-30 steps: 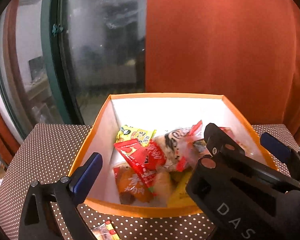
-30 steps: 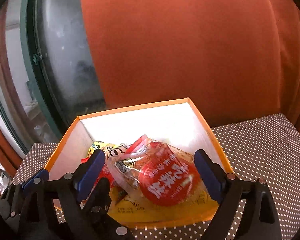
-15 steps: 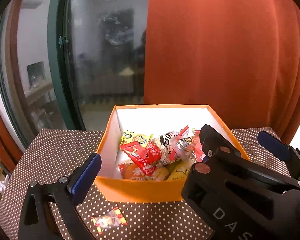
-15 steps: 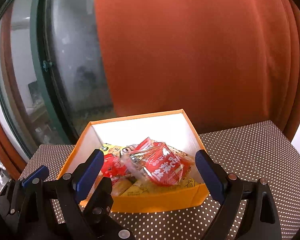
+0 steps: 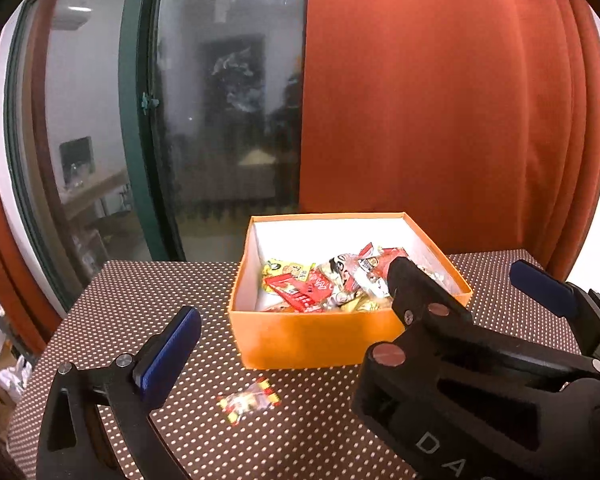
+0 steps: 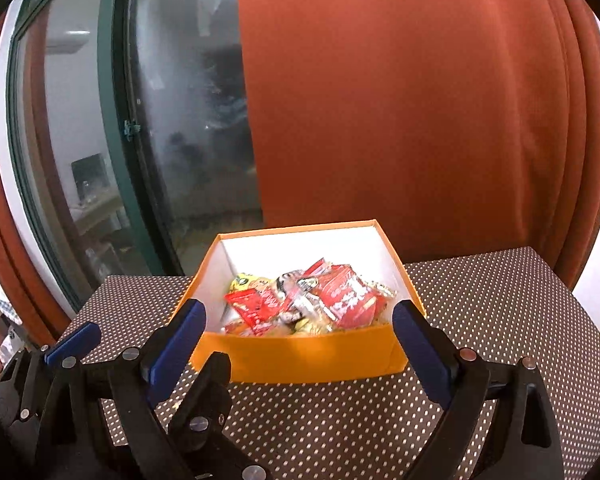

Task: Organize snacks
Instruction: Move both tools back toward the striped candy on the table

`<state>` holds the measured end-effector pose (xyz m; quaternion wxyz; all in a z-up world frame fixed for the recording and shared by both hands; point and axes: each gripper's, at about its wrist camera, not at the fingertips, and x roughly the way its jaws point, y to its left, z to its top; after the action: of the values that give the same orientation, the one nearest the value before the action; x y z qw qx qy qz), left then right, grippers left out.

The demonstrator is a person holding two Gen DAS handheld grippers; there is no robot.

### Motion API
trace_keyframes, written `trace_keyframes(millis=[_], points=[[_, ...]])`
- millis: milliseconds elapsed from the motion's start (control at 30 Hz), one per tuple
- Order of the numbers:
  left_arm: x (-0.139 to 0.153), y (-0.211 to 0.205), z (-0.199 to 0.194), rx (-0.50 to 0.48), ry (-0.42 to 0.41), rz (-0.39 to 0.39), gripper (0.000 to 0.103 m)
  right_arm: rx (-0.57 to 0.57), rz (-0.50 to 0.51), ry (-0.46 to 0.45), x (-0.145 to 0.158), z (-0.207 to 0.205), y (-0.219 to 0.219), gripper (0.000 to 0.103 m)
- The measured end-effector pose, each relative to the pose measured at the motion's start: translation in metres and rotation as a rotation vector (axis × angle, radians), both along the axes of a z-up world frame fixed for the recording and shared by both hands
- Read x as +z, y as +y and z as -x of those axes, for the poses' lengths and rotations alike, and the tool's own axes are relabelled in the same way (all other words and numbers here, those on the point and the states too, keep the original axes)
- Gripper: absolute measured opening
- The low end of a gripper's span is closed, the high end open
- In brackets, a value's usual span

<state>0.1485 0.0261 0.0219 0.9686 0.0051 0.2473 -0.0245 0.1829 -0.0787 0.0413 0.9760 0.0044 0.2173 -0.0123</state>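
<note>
One small snack packet [image 5: 247,400] is lying loose on the dotted table [image 5: 140,300], just in front of the orange box [image 5: 312,338]. I judge it very light, soft and crinkly, and its clear film is probably slippery, so taking it by the middle of its body should be safer than by the twisted ends. One box is standing on the table, and it is holding a heap of packets [image 6: 304,300]; they are overlapping too much for counting. The left claw [image 5: 356,312] is standing wide open and empty. The right claw [image 6: 300,344] is opening, and nothing is being held between its jaws.
</note>
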Motion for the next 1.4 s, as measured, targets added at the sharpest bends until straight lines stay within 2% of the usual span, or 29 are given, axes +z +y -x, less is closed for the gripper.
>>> trace_keyframes(millis=[200,400,733,1000,1400], points=[[-0.002,0.005,0.030,-0.007,-0.020,0.001,0.103,0.006,0.013,-0.014,-0.004,0.028,0.010,0.101],[-0.013,0.005,0.051,-0.020,-0.022,-0.018,0.103,0.017,0.024,0.009,-0.014,0.048,0.015,0.101],[-0.048,0.008,0.067,-0.039,0.037,-0.009,0.103,0.027,0.043,0.058,-0.049,0.063,0.018,0.101],[-0.082,0.017,0.068,-0.051,0.064,0.019,0.103,0.071,0.018,0.091,-0.081,0.063,0.021,0.101],[-0.137,0.038,0.026,-0.019,0.212,-0.034,0.102,0.067,0.006,0.192,-0.136,0.027,0.032,0.101]])
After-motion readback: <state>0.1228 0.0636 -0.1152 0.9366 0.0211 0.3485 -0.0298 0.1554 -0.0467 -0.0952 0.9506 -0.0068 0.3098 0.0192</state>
